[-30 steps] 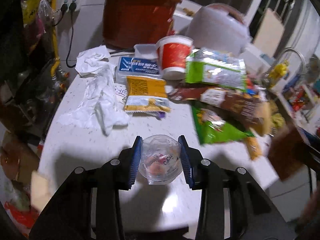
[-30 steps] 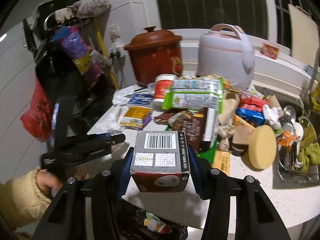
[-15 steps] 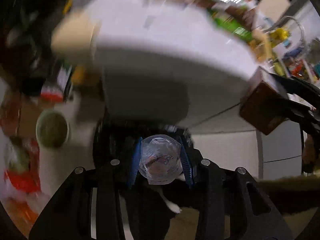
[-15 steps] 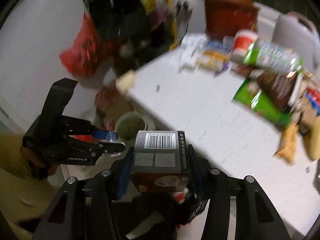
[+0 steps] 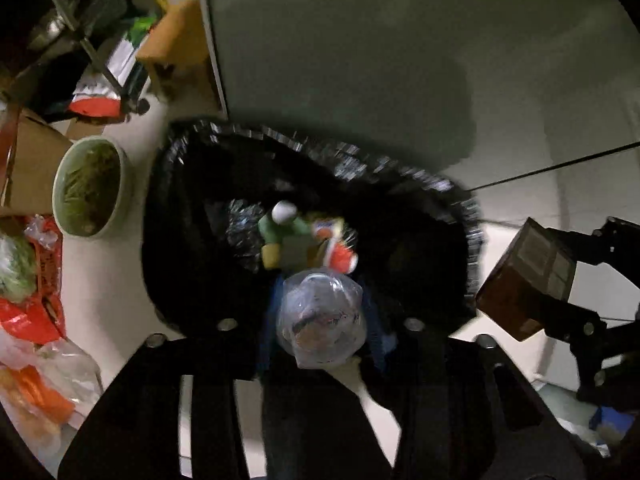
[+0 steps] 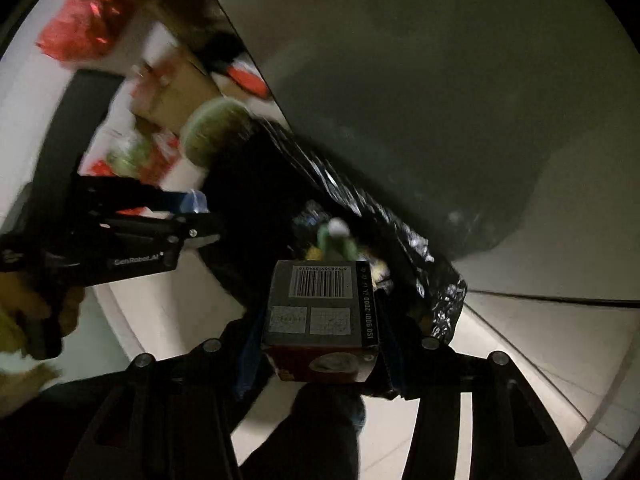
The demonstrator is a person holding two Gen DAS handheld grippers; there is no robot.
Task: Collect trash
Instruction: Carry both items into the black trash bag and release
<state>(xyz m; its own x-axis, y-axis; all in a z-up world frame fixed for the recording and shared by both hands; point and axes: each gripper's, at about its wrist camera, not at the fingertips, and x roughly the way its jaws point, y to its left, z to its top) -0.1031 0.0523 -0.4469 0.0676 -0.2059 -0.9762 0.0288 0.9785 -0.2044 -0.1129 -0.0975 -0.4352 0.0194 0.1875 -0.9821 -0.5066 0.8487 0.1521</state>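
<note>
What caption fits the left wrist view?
Left gripper, jaws opening, lowers a crumpled clear plastic cup over the black-lined trash bin.

Below my left gripper [image 5: 322,320] the lined bin [image 5: 400,168] stood against the cabinet wall [image 5: 400,60], trash [image 5: 304,240] lying in it. A clear cup [image 5: 322,322] sat between the opening jaws, directly over the bin. A bowl [image 5: 90,188] stood left of it. My right gripper [image 6: 320,332], box [image 6: 320,308] between its jaws, hung at the bin's right edge.
</note>
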